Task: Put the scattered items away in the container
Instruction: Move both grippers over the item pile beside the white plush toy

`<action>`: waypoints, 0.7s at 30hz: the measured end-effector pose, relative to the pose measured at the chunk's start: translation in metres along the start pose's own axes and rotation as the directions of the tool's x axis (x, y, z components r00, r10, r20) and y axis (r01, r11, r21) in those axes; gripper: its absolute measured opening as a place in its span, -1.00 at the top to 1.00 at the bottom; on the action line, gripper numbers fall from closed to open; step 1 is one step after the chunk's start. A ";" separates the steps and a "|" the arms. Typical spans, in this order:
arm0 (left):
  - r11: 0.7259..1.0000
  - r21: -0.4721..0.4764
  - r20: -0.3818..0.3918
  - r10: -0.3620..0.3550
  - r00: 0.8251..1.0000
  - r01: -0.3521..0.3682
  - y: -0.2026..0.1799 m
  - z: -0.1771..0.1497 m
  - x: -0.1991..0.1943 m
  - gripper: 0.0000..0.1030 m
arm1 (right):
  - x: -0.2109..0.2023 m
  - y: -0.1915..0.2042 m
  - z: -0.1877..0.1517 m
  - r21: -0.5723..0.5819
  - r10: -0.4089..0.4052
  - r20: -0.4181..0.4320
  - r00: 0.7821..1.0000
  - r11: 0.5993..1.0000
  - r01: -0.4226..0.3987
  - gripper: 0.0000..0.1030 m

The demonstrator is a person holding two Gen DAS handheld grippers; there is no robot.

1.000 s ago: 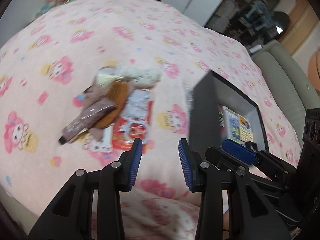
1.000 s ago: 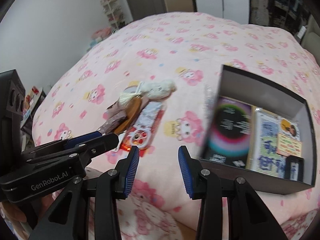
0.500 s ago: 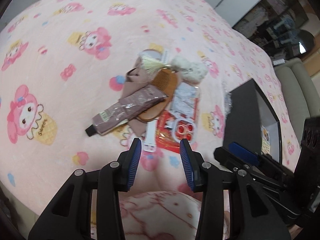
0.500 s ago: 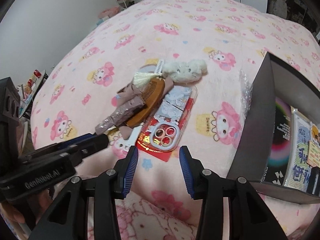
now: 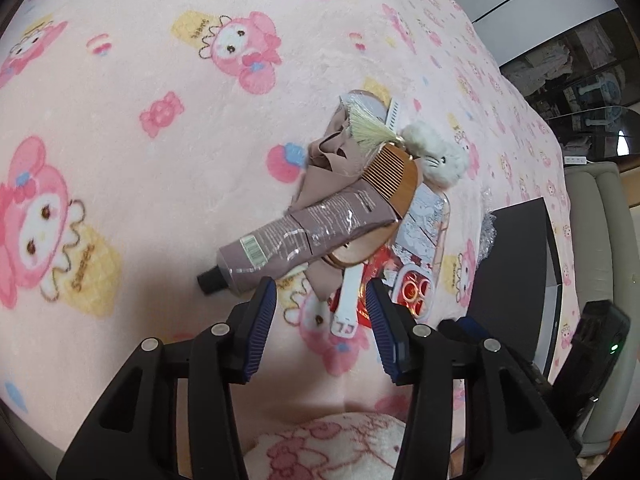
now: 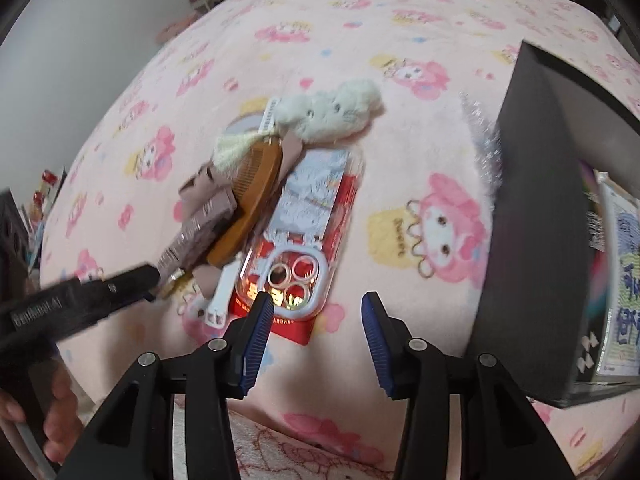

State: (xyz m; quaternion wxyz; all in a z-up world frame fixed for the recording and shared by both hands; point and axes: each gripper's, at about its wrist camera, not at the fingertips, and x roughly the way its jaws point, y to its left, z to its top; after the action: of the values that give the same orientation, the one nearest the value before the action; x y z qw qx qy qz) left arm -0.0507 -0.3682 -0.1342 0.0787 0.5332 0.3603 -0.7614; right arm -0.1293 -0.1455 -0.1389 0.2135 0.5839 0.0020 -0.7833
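Observation:
A pile lies on the pink blanket: a mauve tube [image 5: 304, 236] over a wooden comb [image 5: 392, 176], a brown cloth, a white plush toy [image 5: 440, 158], a clear phone case [image 5: 424, 248] on a red packet, and a white strip [image 5: 348, 300]. My left gripper [image 5: 321, 286] hovers just in front of the tube's cap, its jaws opening; only the strip's end shows between them, untouched. My right gripper [image 6: 318, 300] hangs over the phone case's [image 6: 308, 232] near end, its jaws also opening and holding nothing. The black box [image 6: 536, 220] stands to the right.
Printed cards [image 6: 624, 272] lie inside the box. Silver tinsel [image 6: 484, 140] sits against its left wall. The left gripper [image 6: 120, 286] reaches in from the left of the right wrist view, with a hand [image 6: 60, 420] below it. A grey sofa [image 5: 592, 216] lies beyond the bed.
Both grippers have come down and closer to the pile, which now fills more of each view. Both pairs of jaws stand wider apart than before. The pile has not moved.

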 end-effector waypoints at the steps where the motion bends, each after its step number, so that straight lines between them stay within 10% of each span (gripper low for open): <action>1: 1.000 -0.001 -0.013 -0.007 1.000 0.007 -0.001 0.002 0.002 0.08 | 0.006 -0.002 -0.001 0.005 0.004 -0.017 1.000 1.000 -0.004 0.19; 6: 0.977 -0.058 -0.086 -0.211 0.974 0.206 -0.017 0.000 0.015 0.08 | 0.024 -0.017 -0.001 0.066 -0.008 -0.056 0.998 0.998 0.012 0.16; 21: 0.991 -0.051 -0.213 -0.132 0.968 0.124 -0.032 0.036 0.072 0.04 | 0.039 -0.020 0.011 0.087 0.053 -0.072 0.996 0.995 -0.047 0.07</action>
State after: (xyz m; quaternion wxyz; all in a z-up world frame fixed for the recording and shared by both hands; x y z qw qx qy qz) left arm -0.1237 -0.3484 -0.1753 -0.0004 0.5866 0.4143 -0.6959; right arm -0.1545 -0.1430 -0.1760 0.2079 0.6208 -0.0382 -0.7549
